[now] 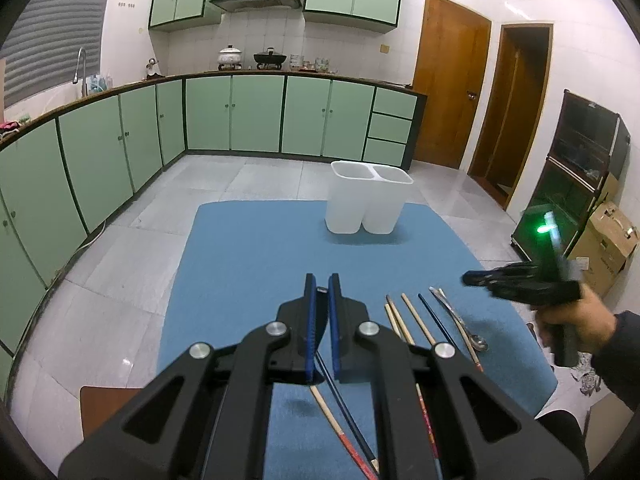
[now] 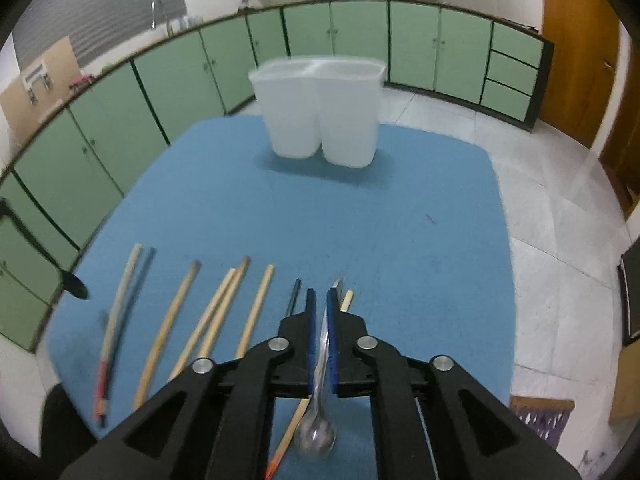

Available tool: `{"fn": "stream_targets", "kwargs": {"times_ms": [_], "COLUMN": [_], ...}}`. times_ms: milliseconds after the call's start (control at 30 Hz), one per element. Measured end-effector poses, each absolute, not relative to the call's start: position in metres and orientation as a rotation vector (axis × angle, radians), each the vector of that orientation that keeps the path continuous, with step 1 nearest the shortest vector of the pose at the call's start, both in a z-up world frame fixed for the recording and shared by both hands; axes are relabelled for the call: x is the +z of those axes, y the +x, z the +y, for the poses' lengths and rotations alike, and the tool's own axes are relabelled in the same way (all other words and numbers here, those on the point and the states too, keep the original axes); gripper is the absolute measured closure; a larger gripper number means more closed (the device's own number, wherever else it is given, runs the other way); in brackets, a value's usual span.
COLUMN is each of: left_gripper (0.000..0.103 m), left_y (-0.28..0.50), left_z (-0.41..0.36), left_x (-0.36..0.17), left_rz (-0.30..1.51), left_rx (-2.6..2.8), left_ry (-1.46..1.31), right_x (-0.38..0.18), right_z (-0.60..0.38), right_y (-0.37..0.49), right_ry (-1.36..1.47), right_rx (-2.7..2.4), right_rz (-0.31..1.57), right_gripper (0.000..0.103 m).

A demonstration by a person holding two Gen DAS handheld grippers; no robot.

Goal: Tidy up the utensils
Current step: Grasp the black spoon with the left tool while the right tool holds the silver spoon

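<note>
On the blue mat (image 1: 260, 260) a white two-compartment bin (image 1: 368, 200) (image 2: 320, 112) stands at the far side; I see nothing in it. Wooden and dark chopsticks (image 2: 224, 312) (image 1: 418, 320) lie in a row near the front edge. My left gripper (image 1: 322, 280) is shut and holds nothing. It hovers over a red-ended wooden chopstick and a dark one (image 1: 332, 416) (image 2: 122, 312). My right gripper (image 2: 321, 294) (image 1: 468, 279) is shut too, above a metal spoon (image 2: 316, 436) (image 1: 460, 322) on the mat. The spoon's handle shows through the slit between the pads.
Green floor cabinets run along the left and back walls. A dark glass-fronted cabinet (image 1: 576, 168) and a cardboard box (image 1: 608, 240) stand at the right. A brown seat (image 1: 104, 404) sits by the mat's front left corner. A person's hand (image 1: 576, 320) grips the right gripper's handle.
</note>
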State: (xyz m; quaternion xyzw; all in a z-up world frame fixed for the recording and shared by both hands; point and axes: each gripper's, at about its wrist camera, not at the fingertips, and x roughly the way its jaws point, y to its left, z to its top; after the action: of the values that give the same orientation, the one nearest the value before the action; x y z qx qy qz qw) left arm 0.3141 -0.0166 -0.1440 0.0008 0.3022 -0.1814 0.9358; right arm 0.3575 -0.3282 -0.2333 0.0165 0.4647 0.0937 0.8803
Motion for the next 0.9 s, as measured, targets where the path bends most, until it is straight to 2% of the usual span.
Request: {"fn": "stream_targets", "kwargs": {"times_ms": [67, 367, 533, 600, 800, 900], "left_gripper": [0.103, 0.103, 0.098, 0.098, 0.088, 0.073], "left_y": [0.315, 0.32, 0.312, 0.298, 0.258, 0.249], "left_z": [-0.017, -0.014, 0.029, 0.056, 0.087, 0.079], "left_x": [-0.145, -0.153, -0.168, -0.186, -0.246, -0.262], "left_rz": [0.619, 0.628, 0.653, 0.694, 0.829, 0.865], "left_rx": [-0.372, -0.374, -0.295, -0.256, -0.196, -0.206], "left_ry": [0.002, -0.001, -0.084, -0.118, -0.16, -0.192], "right_x": [-0.251, -0.273, -0.273, -0.273, -0.27, -0.262], "right_z": [-0.322, -0.314, -0.309, -0.306, -0.307, -0.313], "right_y": [0.363, 0.375, 0.382, 0.38, 0.369, 0.357], "right_ry": [-0.003, -0.072, -0.128, -0.164, -0.151, -0.122], "right_rx": [0.193, 0.196, 0.202, 0.191, 0.19, 0.168], "right_rz": [1.0, 1.029, 1.051, 1.045, 1.022, 0.986], "right_gripper": [0.092, 0.084, 0.086, 0.091, 0.093, 0.093]}}
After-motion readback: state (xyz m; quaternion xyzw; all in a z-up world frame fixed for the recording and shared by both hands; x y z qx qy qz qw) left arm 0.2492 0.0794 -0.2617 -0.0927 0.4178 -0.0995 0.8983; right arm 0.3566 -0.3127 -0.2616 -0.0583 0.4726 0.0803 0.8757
